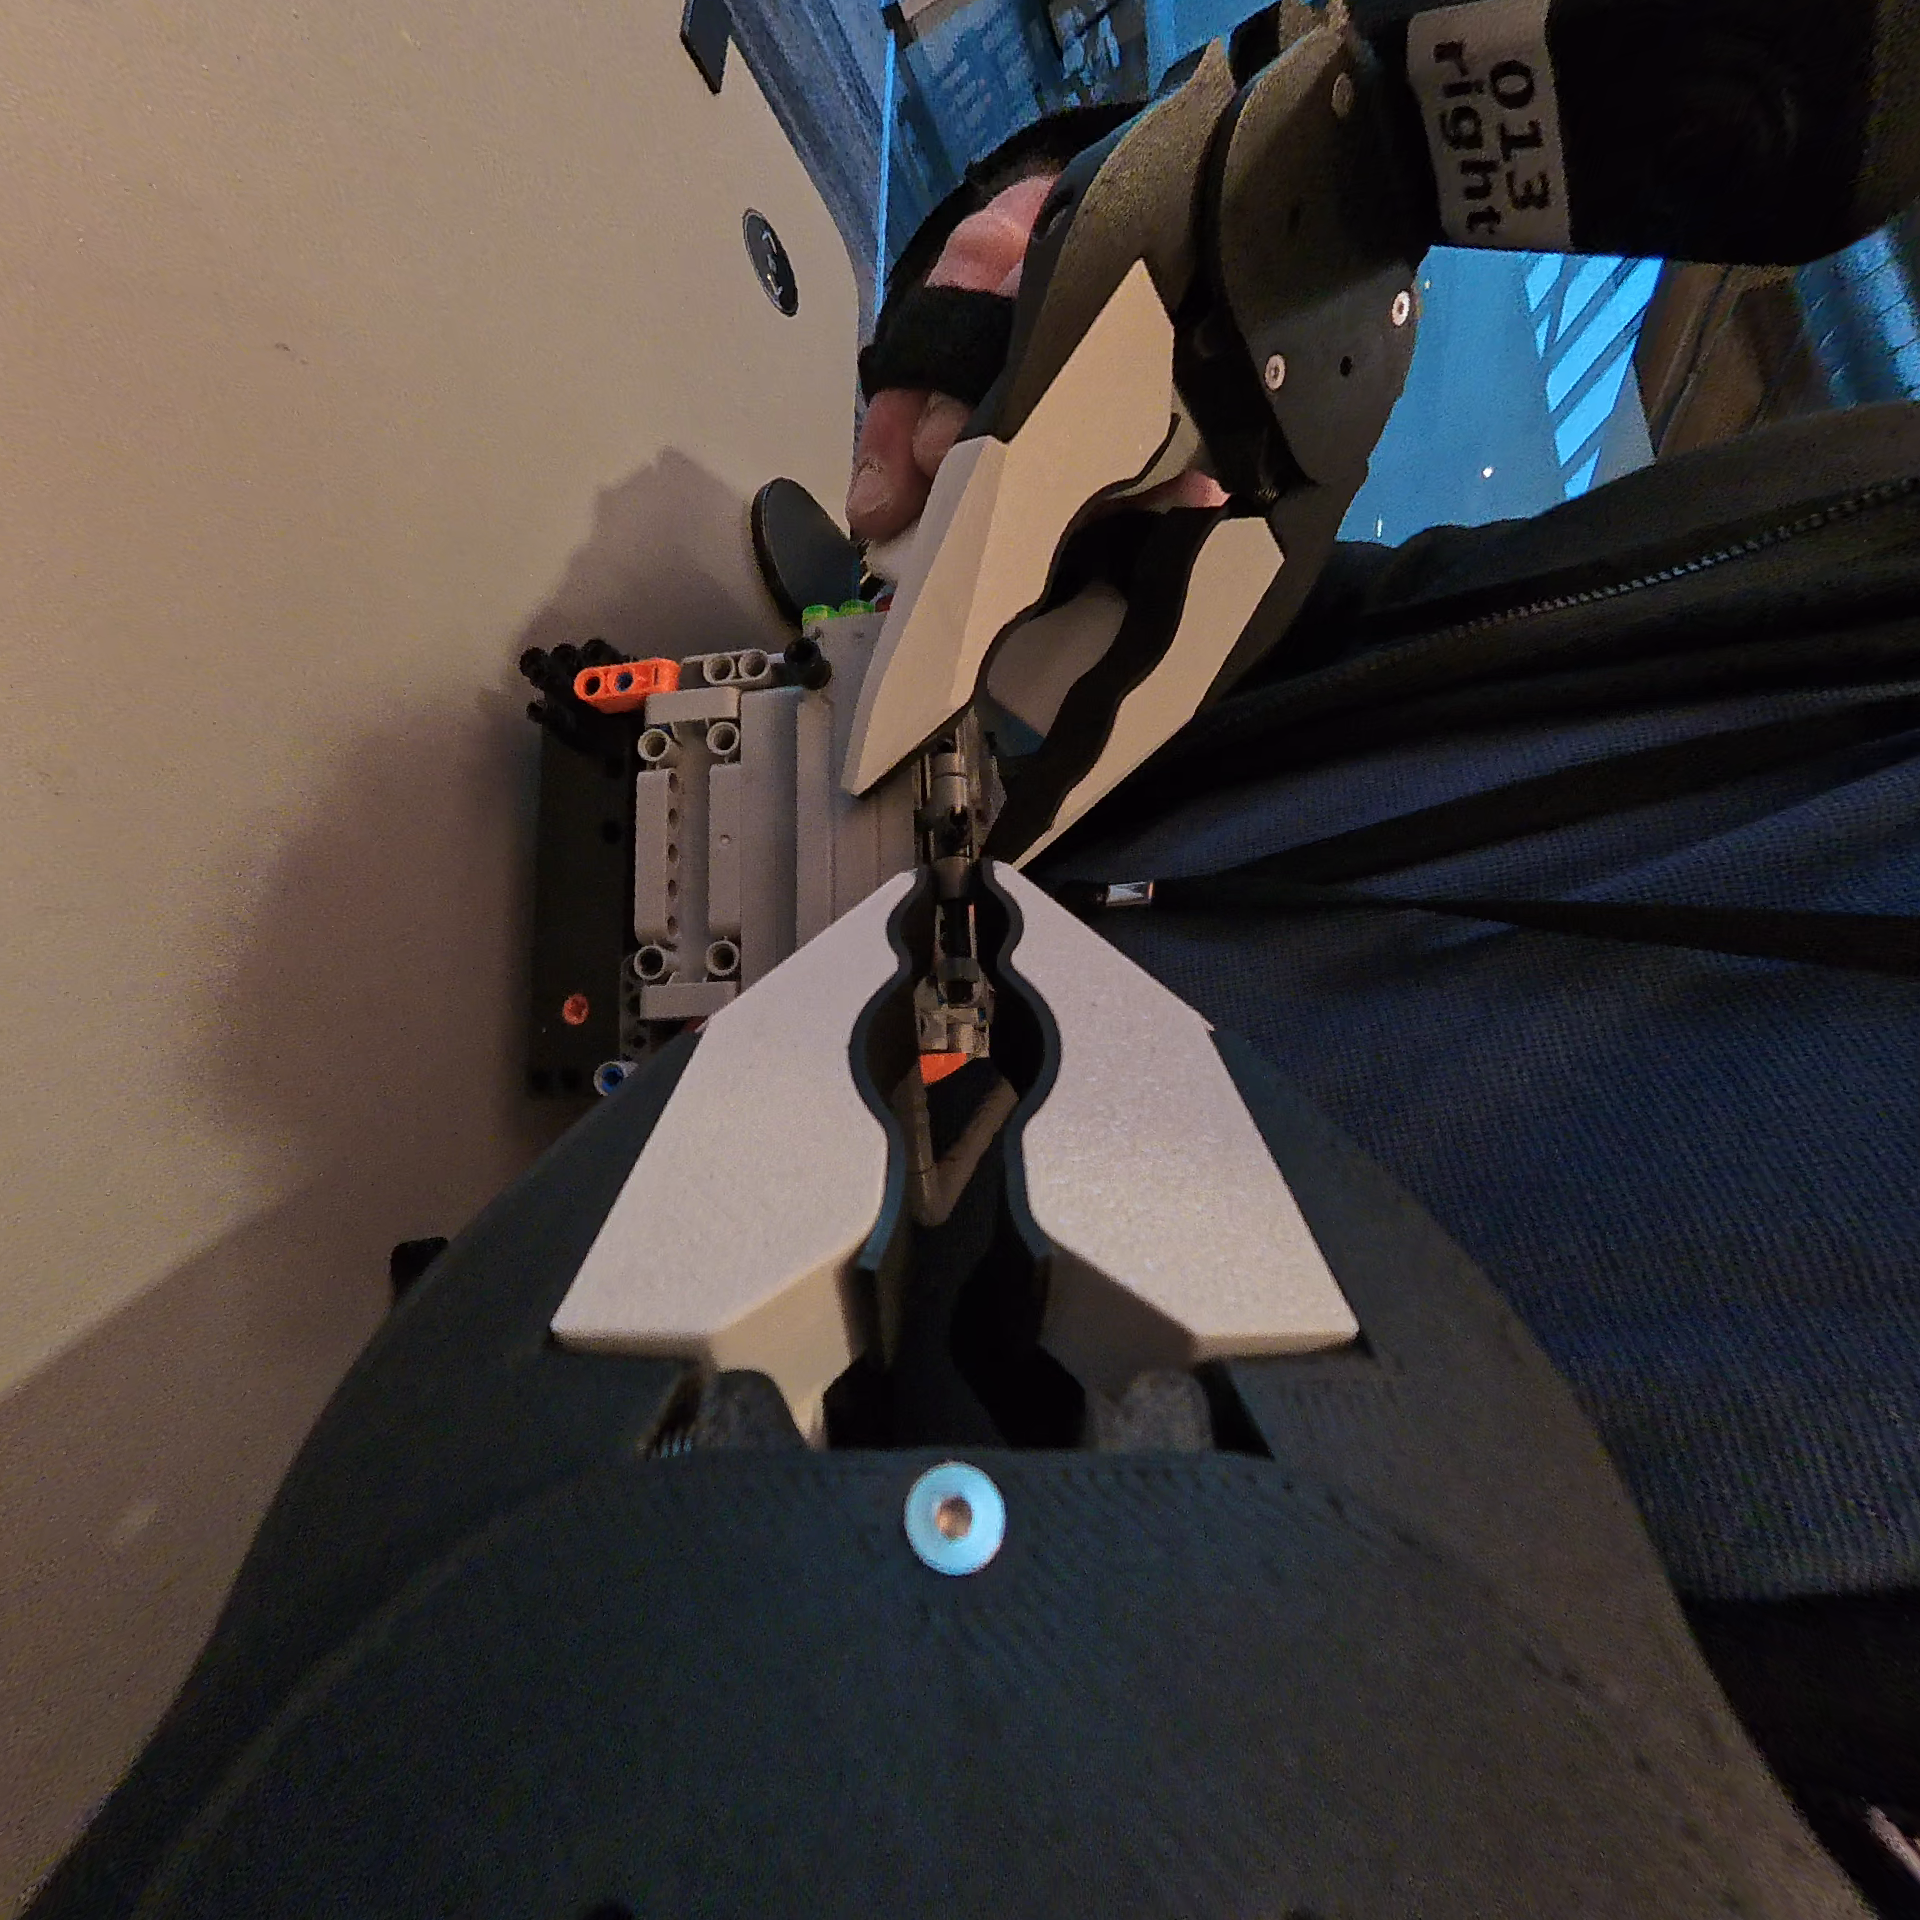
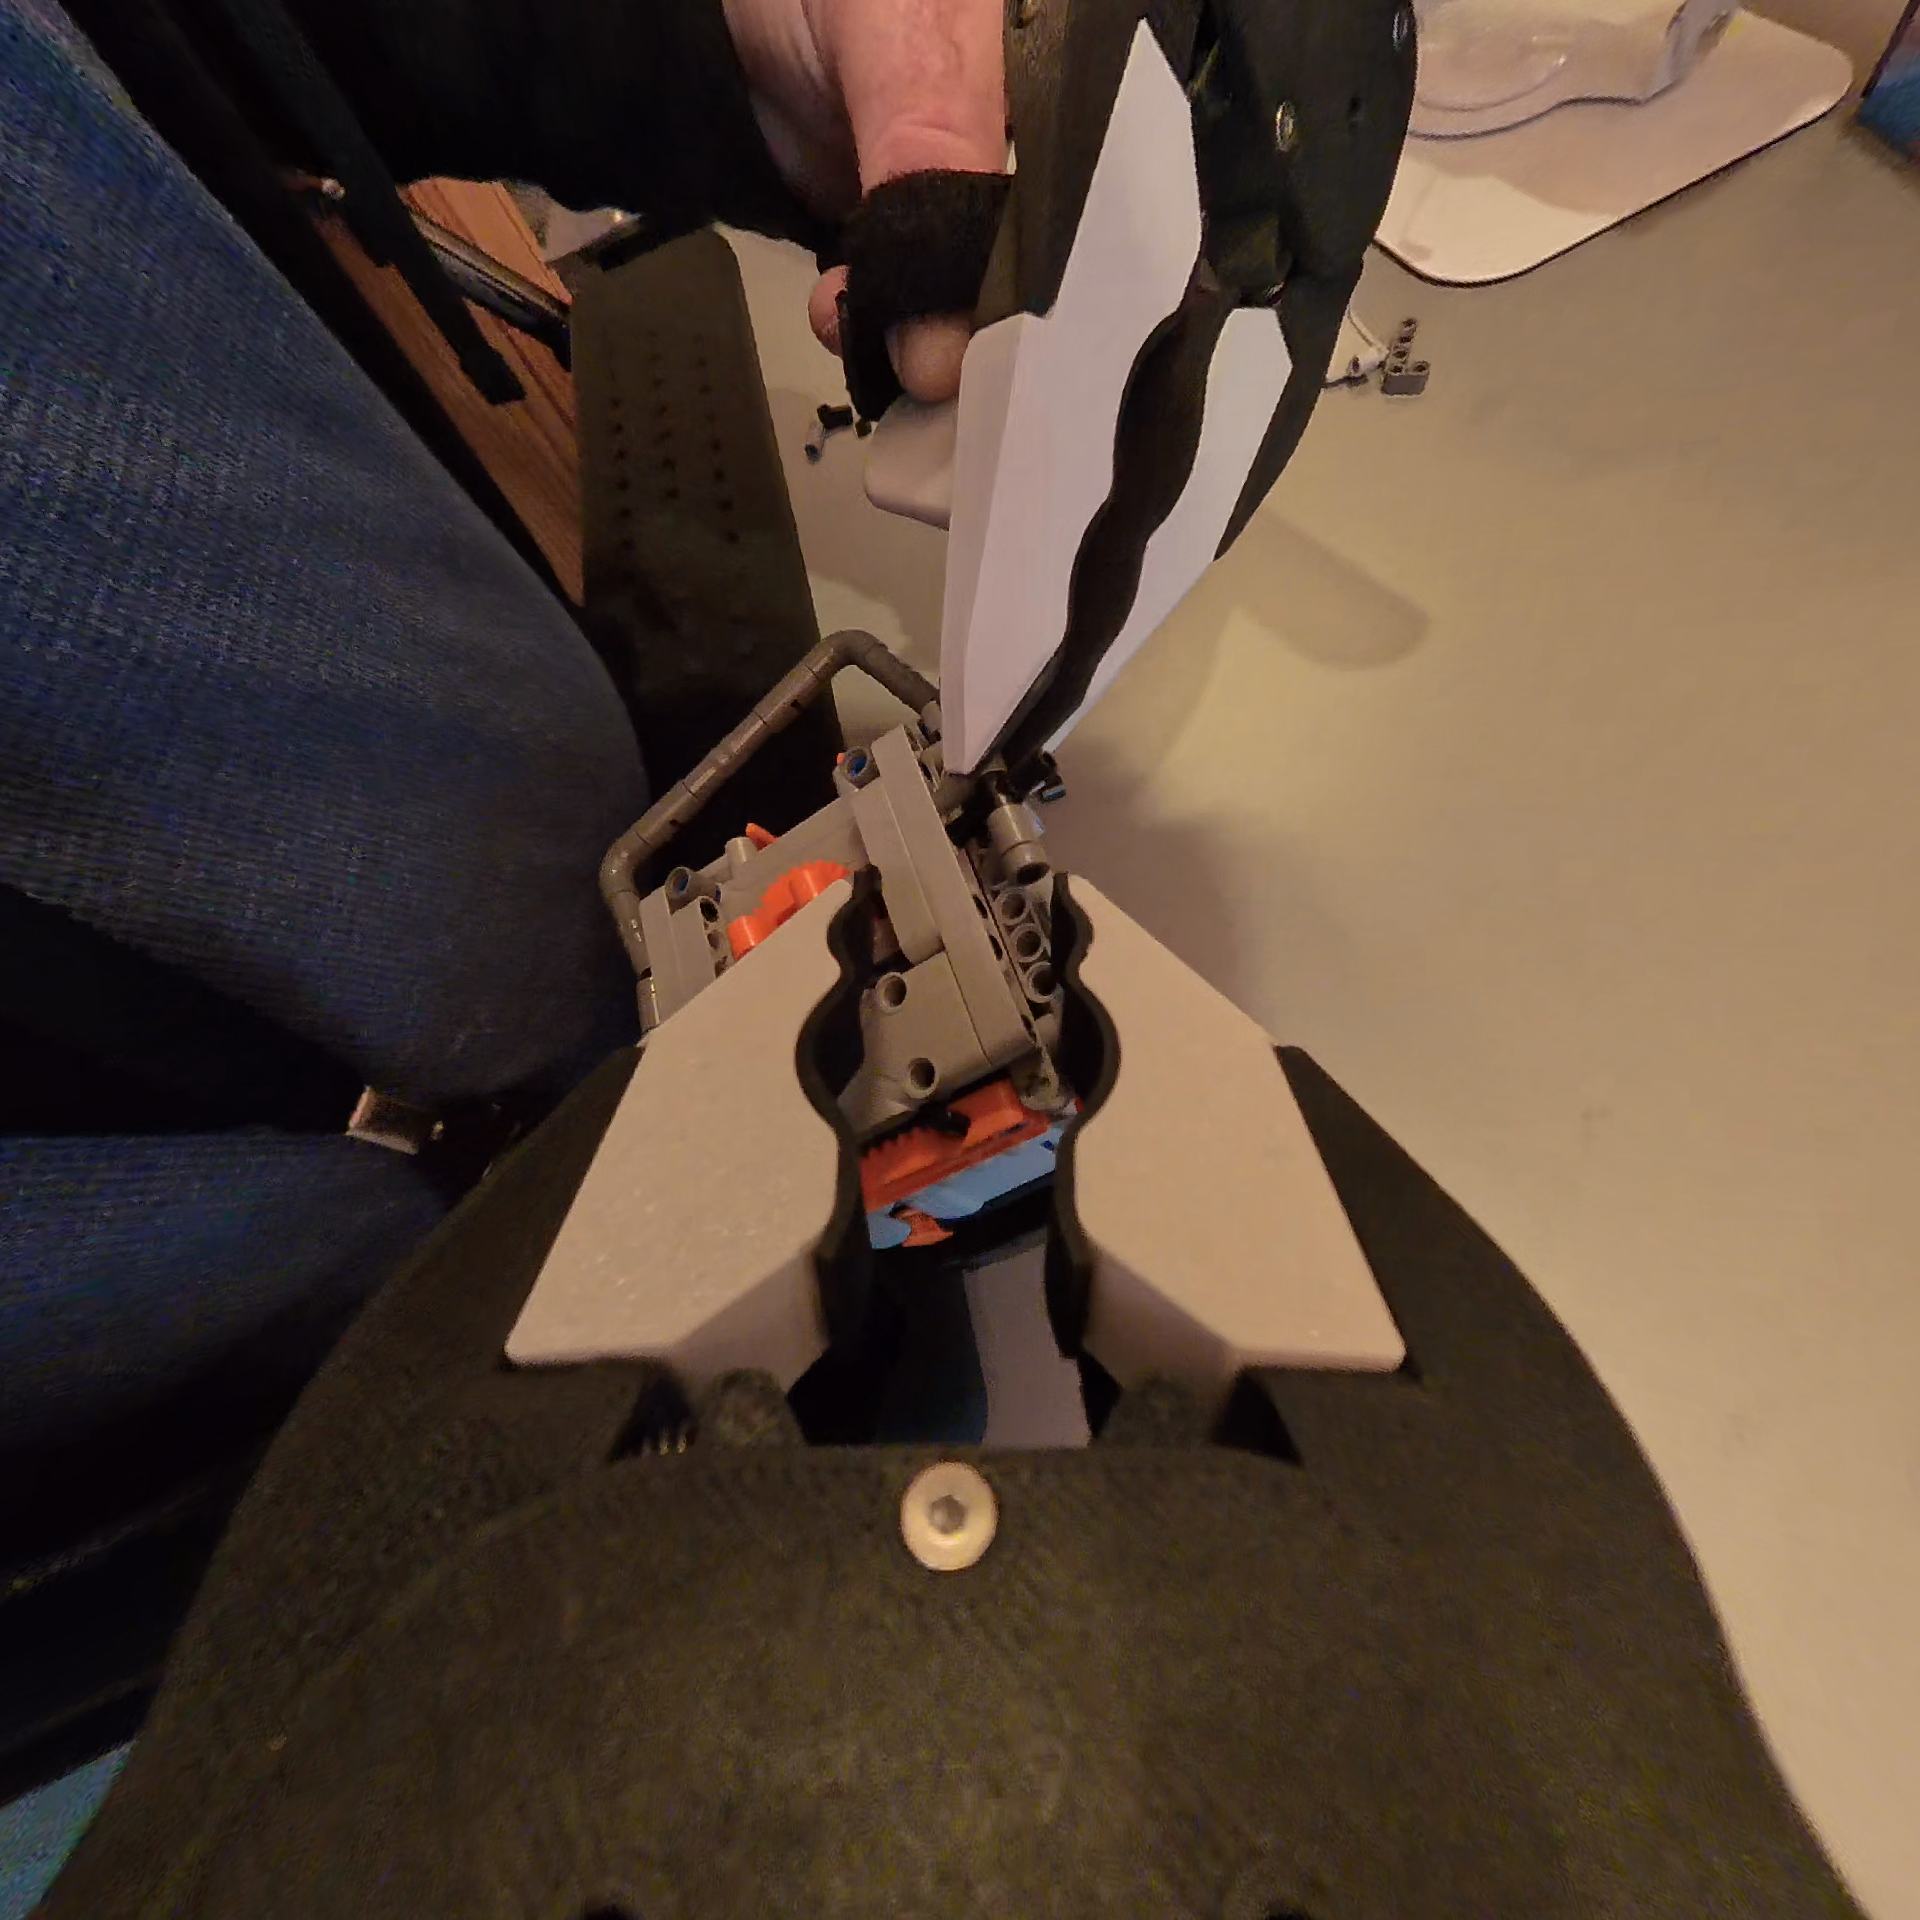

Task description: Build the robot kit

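A brick model (image 2: pixel 935 966) of grey beams, with an orange gear, blue parts and a bent dark grey tube, is held off the beige table (image 2: pixel 1507 831) between both grippers. My right gripper (image 2: pixel 961 894) is shut on the model's grey block. My left gripper (image 2: pixel 997 764) comes down from above and pinches a thin part at the model's far end. In the left wrist view my left gripper (image 1: pixel 956 873) is shut on a narrow grey and black part of the model (image 1: pixel 707 831), and my right gripper (image 1: pixel 945 816) grips it from the upper right.
A black perforated strap (image 2: pixel 675 468), a small black pin (image 2: pixel 826 426), loose grey pieces (image 2: pixel 1403 358) and a white mat (image 2: pixel 1558 156) lie on the table. A person's blue clothing (image 2: pixel 260 675) is close on the left. Black round discs (image 1: pixel 769 260) sit on the table. The grippers are tip to tip, or close to it.
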### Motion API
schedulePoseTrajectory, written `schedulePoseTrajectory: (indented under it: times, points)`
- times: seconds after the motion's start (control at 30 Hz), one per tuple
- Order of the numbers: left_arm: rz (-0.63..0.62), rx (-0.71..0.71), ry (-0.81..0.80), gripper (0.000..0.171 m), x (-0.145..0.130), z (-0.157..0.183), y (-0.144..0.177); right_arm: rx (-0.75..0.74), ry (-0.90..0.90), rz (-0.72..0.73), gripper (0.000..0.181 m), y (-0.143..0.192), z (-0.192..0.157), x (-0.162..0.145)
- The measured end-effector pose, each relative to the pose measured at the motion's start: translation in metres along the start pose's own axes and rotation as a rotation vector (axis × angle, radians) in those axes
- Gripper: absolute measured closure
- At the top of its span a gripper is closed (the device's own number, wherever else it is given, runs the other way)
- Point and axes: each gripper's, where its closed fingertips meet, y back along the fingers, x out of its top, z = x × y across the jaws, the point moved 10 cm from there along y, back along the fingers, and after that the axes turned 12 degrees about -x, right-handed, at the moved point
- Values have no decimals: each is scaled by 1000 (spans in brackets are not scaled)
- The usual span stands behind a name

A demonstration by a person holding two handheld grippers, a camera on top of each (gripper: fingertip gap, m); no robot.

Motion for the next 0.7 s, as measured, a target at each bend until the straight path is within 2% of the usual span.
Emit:
schedulePoseTrajectory:
  times: [0.2, 0.7]
  points:
    - [56, -42, 52, 167, -3, -8, 5, -23, 10, 27, 151, -3, 2, -2]
    - [70, -117, 93, 166, -4, -21, 11, -42, 3, 89, 151, -7, 7, -8]
